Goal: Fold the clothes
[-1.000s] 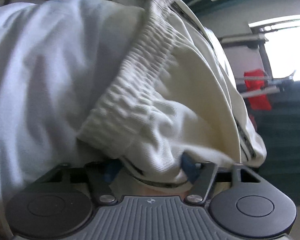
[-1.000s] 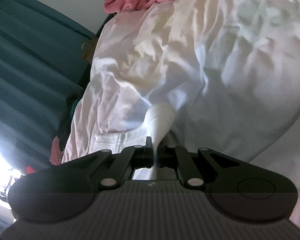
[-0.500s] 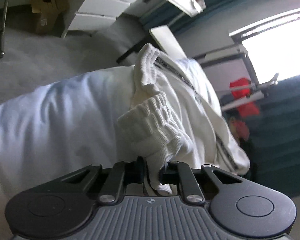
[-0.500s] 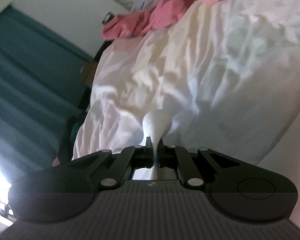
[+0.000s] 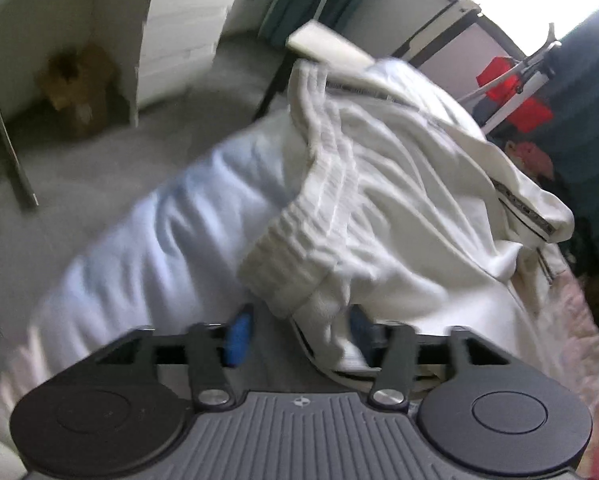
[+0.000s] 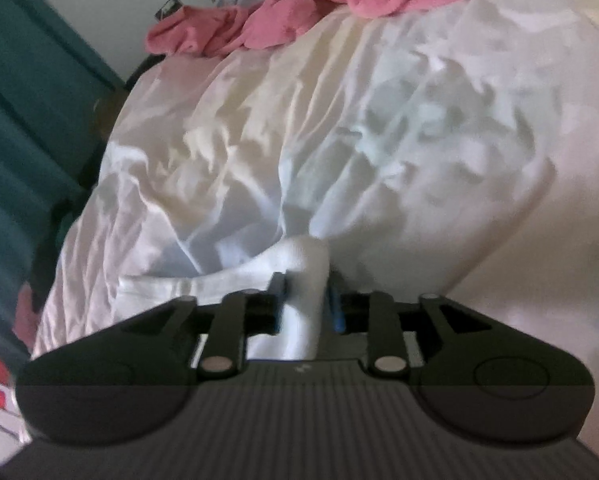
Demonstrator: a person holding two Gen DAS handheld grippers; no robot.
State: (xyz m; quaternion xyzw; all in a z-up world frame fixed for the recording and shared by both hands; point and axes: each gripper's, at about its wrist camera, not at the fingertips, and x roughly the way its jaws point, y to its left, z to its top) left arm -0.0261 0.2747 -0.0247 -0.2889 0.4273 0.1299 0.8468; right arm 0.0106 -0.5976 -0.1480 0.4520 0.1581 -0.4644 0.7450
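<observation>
White garment [image 5: 379, 216] between left hand-held gripper [image 5: 299, 332] (parted)

The cream ribbed-waistband trousers [image 5: 379, 208] lie on the white-sheeted bed [image 5: 147, 248] along its edge — the crumpled pink cloth [image 6: 299, 12] at its far end.

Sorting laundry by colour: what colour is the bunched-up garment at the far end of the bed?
Pink garment; clearest in the right wrist view.

Right hand-held gripper [image 6: 304, 300] just opening, white garment fold [image 6: 303, 276] between jaws, pink clothes [image 6: 299, 8] beyond
</observation>
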